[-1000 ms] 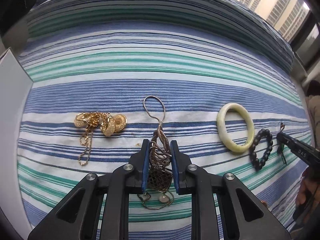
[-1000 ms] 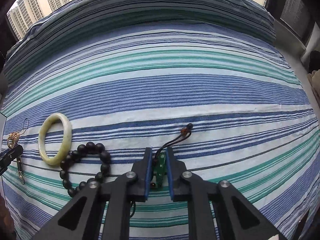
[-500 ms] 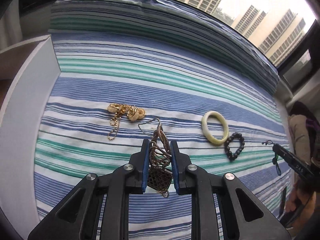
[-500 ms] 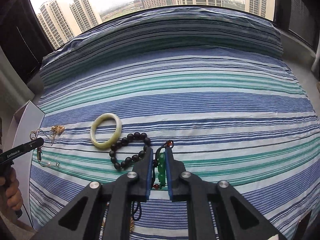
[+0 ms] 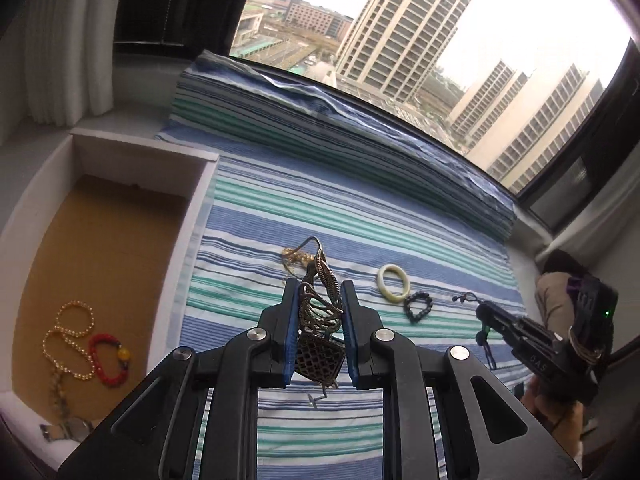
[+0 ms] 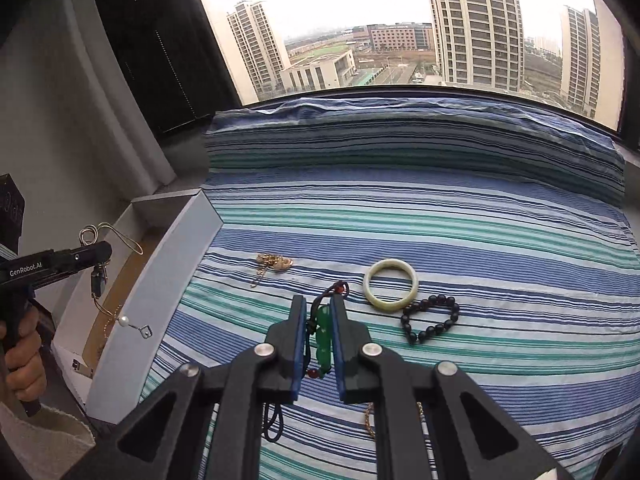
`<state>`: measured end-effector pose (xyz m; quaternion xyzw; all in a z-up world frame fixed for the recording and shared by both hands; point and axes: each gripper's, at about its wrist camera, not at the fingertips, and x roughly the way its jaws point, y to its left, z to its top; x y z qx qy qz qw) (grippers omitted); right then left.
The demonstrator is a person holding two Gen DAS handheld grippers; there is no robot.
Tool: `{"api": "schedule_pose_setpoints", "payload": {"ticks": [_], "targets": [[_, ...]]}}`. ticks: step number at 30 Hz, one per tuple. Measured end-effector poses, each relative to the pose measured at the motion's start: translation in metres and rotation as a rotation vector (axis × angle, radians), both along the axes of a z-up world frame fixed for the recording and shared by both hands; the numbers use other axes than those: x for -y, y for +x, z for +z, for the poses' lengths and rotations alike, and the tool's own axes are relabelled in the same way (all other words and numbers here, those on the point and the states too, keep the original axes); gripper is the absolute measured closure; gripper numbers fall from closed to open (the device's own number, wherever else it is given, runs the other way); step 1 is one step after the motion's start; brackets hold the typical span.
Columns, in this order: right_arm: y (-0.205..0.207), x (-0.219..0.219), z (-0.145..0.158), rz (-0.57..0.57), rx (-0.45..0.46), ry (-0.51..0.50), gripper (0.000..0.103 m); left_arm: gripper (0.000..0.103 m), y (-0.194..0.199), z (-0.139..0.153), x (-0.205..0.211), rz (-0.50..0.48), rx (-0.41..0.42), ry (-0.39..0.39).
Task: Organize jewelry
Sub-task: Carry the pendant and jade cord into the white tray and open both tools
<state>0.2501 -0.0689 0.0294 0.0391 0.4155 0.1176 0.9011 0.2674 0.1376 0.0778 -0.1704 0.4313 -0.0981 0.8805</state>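
My left gripper [image 5: 319, 300] is shut on a bronze chain necklace [image 5: 320, 320] with a lattice pendant, held high above the striped cloth; it also shows in the right wrist view [image 6: 96, 258] by the box. My right gripper [image 6: 318, 312] is shut on a green jade pendant [image 6: 323, 336] on a dark cord, lifted off the cloth. On the cloth lie a gold jewelry pile [image 6: 274, 262], a pale jade bangle [image 6: 391, 285] and a black bead bracelet [image 6: 431, 319]. A white box [image 5: 192, 184] with a brown floor stands at the left.
Inside the box lie a pearl strand [image 5: 70, 340], a red bracelet [image 5: 108, 358] and a watch [image 5: 66, 428]. The striped cloth [image 6: 480, 240] rises to a folded ridge under the window. A gold chain [image 6: 370, 420] shows under my right gripper.
Both grippers rose and pulled back from the cloth with their pieces. The left one swung left toward the box, which is now in full view.
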Motion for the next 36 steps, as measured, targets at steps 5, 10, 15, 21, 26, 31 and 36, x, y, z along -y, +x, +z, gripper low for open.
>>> {"api": "schedule_pose_setpoints", "payload": {"ticks": [5, 10, 15, 21, 26, 31, 36], "targets": [[-0.012, -0.081, 0.026, 0.151, 0.034, 0.048, 0.091, 0.084, -0.046, 0.035, -0.079, 0.096, 0.049, 0.034], [-0.017, -0.174, 0.032, 0.306, 0.029, 0.093, 0.091, 0.084, -0.078, 0.037, -0.155, 0.201, 0.045, 0.100], [-0.016, -0.254, 0.015, 0.422, -0.023, 0.105, 0.091, 0.084, -0.087, -0.003, -0.200, 0.262, -0.022, 0.168], [-0.030, -0.327, -0.034, 0.542, -0.123, 0.065, 0.091, 0.084, -0.064, -0.069, -0.230, 0.302, -0.124, 0.195], [-0.041, -0.367, -0.072, 0.598, -0.153, -0.047, 0.091, 0.084, -0.039, -0.102, -0.251, 0.331, -0.191, 0.174], [-0.012, -0.382, -0.099, 0.570, -0.208, -0.124, 0.091, 0.084, -0.015, -0.119, -0.257, 0.338, -0.216, 0.202], [0.001, -0.391, -0.120, 0.556, -0.234, -0.187, 0.091, 0.084, 0.005, -0.140, -0.266, 0.366, -0.258, 0.237]]}}
